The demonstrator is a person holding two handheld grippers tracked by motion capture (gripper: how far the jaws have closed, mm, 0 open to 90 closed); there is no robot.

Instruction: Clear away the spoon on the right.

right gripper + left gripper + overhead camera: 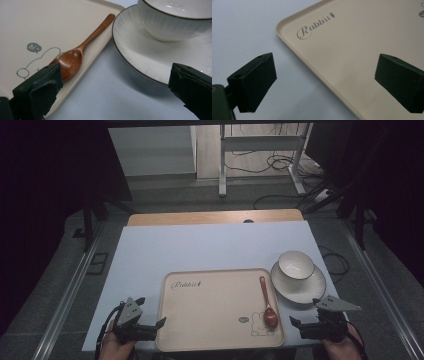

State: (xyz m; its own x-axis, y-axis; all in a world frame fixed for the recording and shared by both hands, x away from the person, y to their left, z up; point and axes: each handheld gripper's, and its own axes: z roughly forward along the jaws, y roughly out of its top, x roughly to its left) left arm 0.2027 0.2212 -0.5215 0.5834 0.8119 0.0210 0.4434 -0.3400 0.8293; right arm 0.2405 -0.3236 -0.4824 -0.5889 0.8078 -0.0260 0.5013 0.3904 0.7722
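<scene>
On the pale worktop (200,245) lies a beige tray (210,320) printed with the word "Rabbit" at its far left corner and a small rabbit drawing near its near right corner. A brown wooden spoon (266,302) lies in the tray along its right edge, bowl end toward the person and resting on the rabbit drawing, handle pointing away. Just to the right of the tray sits a white saucer (310,292) with a dark rim, and a white bowl (296,264) stands on it, upright.

The left claw (152,325) hovers at the tray's near left corner, jaws spread wide with nothing between them; in the left gripper view one jaw is over the worktop and the other over the tray's surface. The right claw (300,326) is just off the tray's near right corner, near the saucer, jaws likewise wide apart and empty. In the right gripper view its left jaw stands just in front of the spoon's bowl and its right jaw by the saucer's rim
</scene>
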